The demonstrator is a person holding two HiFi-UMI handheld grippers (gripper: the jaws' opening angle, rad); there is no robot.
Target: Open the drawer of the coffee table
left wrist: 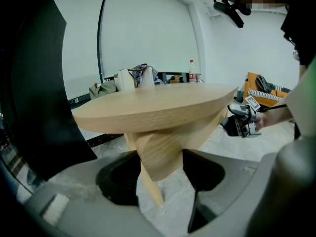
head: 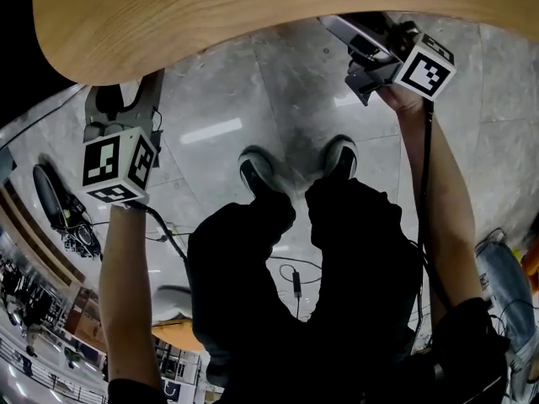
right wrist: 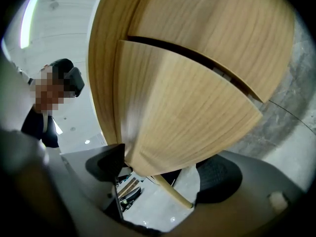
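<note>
Grey polished floor (head: 253,82) under wooden bench (head: 210,7), which sits at top of head view. Drawer (right wrist: 182,117), wood panel under bench top, fills centre of right gripper view. Dark seam runs along it; looks shut or barely cracked. Right hand-held gripper (right wrist: 163,174): jaws wide, panel's lower corner between them, not clamped. Left hand-held gripper (left wrist: 160,174): jaws apart, empty, facing bench base. Grip and pull not yet done.

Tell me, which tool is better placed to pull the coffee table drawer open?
Right, probably. The drawer edge sits close between the open jaws of the right tool; the left tool stands farther from the coffee table.
</note>
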